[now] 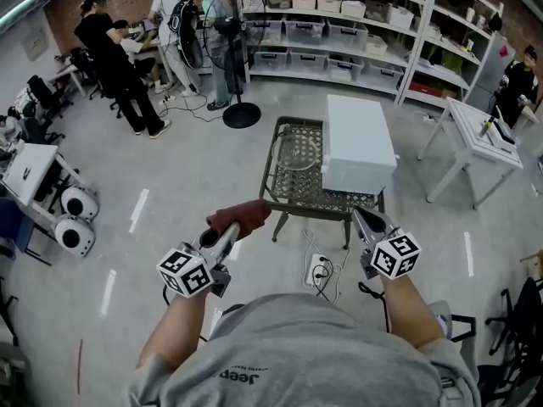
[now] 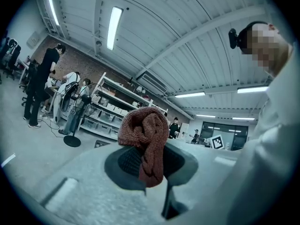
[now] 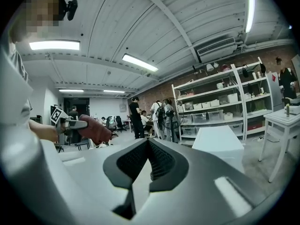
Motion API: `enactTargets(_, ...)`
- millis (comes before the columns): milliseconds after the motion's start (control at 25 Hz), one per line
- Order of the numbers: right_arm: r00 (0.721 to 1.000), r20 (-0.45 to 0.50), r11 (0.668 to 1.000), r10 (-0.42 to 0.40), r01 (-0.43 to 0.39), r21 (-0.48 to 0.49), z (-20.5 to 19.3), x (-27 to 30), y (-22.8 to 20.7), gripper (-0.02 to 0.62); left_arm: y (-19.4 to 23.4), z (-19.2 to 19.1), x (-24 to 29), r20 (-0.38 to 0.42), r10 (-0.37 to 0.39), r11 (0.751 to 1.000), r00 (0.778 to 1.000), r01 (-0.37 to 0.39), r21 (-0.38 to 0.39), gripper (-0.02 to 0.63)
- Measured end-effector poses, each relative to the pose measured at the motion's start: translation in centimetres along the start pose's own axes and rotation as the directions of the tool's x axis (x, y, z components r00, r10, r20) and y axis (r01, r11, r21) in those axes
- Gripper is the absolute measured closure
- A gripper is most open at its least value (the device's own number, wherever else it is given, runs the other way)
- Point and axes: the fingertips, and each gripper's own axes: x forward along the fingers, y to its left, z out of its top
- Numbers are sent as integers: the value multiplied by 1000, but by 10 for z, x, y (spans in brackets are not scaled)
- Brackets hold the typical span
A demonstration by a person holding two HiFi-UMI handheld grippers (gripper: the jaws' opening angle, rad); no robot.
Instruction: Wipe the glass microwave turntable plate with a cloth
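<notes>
Wiping not begun. Left gripper point(image 1: 231, 231) jaws clamp a rust-red knitted cloth point(image 2: 146, 136). Right gripper point(image 3: 147, 161) jaws together, empty. Round clear glass turntable plate point(image 1: 299, 153) lies far off on the metal mesh table point(image 1: 275, 195), left of a white box point(image 1: 359, 142).

Cloth point(image 2: 143, 134) hides tips of L hand-held gripper point(image 2: 148, 167).

Workshop clutter on my feed
I see 1 white box point(image 1: 360, 147) on a wire table point(image 1: 296, 192), 1 standing fan point(image 1: 242, 114) behind, shelves point(image 1: 339, 34) beyond.
</notes>
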Motion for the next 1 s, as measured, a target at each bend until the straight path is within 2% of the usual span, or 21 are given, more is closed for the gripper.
enactTargets(200, 1000, 2, 1000, 15, -15, 8, 1, 19, -16, 586, 9, -1, 15, -8, 17, 1000, 1000, -17, -8, 552)
enactTargets(400, 1000, -9, 1000, 17, -17, 5, 1, 62, -21, 586, 49, 4, 40, -15, -2, 1000, 1000, 2, -23, 552)
enactTargets(560, 1000, -11, 1000, -6, 6, -1, 2, 114, -31, 586, 101, 12, 72, -22, -48, 998, 999, 48, -31, 552)
enactTargets(760, 997, -5, 997, -78, 78, 20, 9, 196, -48, 586, 187, 41, 120, -43, -122, 992, 992, 121, -38, 552)
enactTargets(1000, 985, 0, 984, -173, 172, 46, 20, 277, -63, 586, 272, 75, 167, -108, -220, 975, 969, 217, -43, 552)
